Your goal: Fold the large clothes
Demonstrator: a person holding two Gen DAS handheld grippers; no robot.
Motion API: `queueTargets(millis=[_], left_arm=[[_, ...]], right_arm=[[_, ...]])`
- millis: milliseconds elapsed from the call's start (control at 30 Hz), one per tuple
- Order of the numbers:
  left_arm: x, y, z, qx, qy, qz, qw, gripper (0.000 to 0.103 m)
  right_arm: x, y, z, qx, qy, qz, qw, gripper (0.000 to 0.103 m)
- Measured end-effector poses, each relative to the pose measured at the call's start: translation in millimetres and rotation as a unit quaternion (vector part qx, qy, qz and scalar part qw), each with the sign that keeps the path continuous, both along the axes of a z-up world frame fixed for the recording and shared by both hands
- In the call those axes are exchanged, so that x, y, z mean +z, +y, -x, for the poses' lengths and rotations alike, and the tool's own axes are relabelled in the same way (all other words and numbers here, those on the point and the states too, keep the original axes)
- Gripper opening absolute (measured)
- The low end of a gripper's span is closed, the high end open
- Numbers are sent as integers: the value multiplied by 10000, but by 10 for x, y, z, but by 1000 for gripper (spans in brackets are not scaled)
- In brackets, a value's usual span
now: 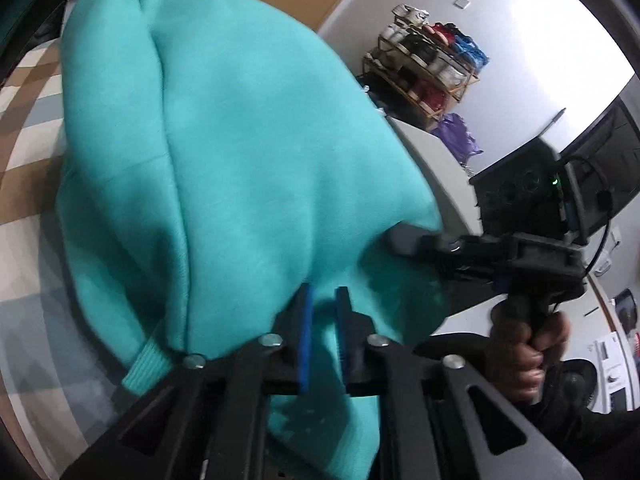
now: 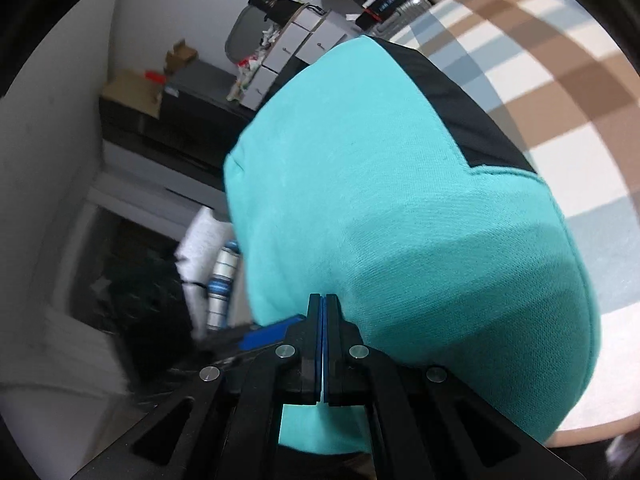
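Note:
A large teal sweatshirt (image 1: 240, 140) hangs lifted in front of both cameras, and its ribbed cuff (image 1: 146, 368) dangles at the lower left. My left gripper (image 1: 324, 292) is shut on a fold of this fabric, which bunches between its blue pads. In the left wrist view my right gripper (image 1: 394, 240) grips the garment's right edge, with a person's hand (image 1: 528, 344) on its handle. In the right wrist view the right gripper (image 2: 323, 300) is shut on the teal sweatshirt (image 2: 380, 200), which drapes away from its tips. A black panel (image 2: 460, 100) shows along the garment's upper right edge.
A checked brown, white and blue rug (image 2: 560, 80) lies beneath the garment, also visible as the rug (image 1: 28, 128) at the left. A wooden rack (image 1: 432, 72) of spools stands by the wall. White drawers (image 2: 304, 36) and a dark cabinet (image 2: 160, 120) stand further off.

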State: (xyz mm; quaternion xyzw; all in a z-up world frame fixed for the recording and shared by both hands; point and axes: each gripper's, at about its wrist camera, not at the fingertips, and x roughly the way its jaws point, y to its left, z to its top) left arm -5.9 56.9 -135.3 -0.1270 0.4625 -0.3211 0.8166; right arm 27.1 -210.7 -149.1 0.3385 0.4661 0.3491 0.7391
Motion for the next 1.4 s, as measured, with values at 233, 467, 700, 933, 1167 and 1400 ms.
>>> queueTargets(millis=[233,467,700,933,1167,1400], left_arm=[[-38,114,182,183,-160,108,9996,5],[-77,213,213,299,9,515,9982,5],[-114,463,197,340,201,827,9958,5],[-90,523,216,333,288,921,9948,5],[-98,537,180,394,309,959,9941,5],[-133,513,163,389,284,997,9938,5]], right_arm=[[588,201,-215,419,-467,386,9973,6],[1216,1272,-1094,1243,-971,2112,9646,44],[183,1867,-1865,1522,495,3541,9214,0],[97,1986,-1889,1734,542,3496,9191,0],[372,2216,-1771,2222,35,3210,9206,9],[-51,2297,-1862,2237,471,3527,9074,1]])
